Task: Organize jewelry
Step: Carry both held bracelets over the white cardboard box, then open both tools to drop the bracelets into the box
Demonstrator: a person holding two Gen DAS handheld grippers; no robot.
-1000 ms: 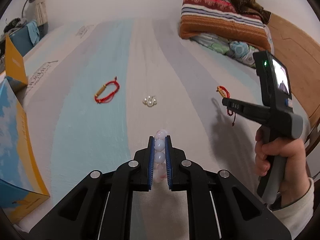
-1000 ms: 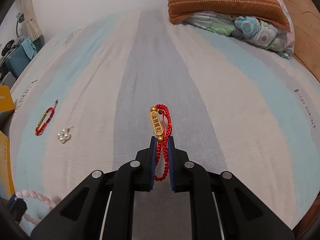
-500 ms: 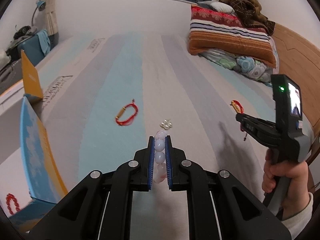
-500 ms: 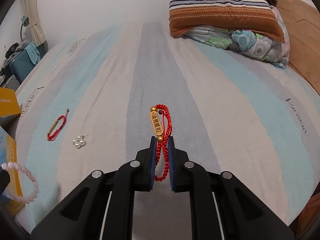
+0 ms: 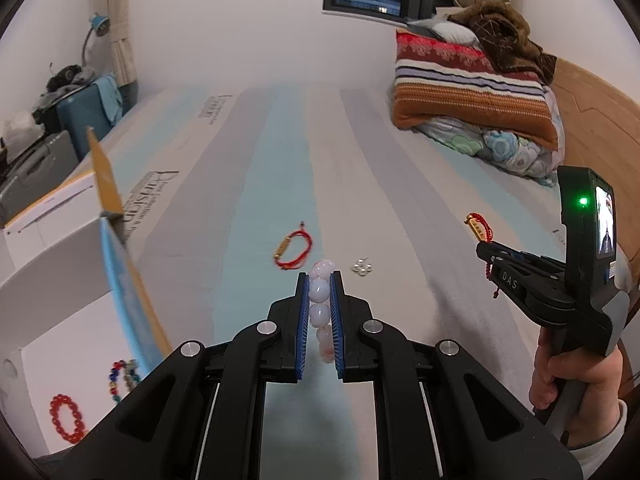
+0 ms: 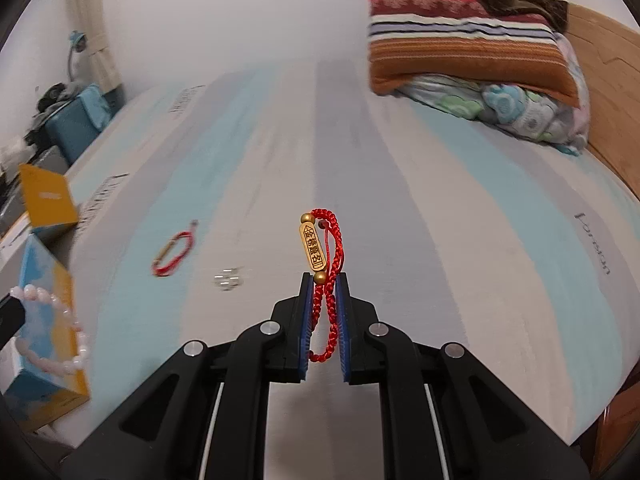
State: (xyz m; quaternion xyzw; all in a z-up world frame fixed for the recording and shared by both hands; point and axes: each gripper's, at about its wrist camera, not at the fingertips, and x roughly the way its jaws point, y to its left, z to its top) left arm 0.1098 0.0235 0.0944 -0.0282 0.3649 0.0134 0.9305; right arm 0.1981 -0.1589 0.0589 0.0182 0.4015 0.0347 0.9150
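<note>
Now the pink bead bracelet, clenched between the jaws of the left gripper, hangs in the air beside the open box at the bed's left edge, where half a second ago it was still out over the middle of the bed. The box's white floor has come into view, with a red bead bracelet and a multicoloured bracelet already lying in it. The right gripper grips the red cord bracelet with its gold tag, raised above the bed as before. Another red cord bracelet and a small pearl cluster remain mid-bed. Likely both carried pieces go into the box next.
</note>
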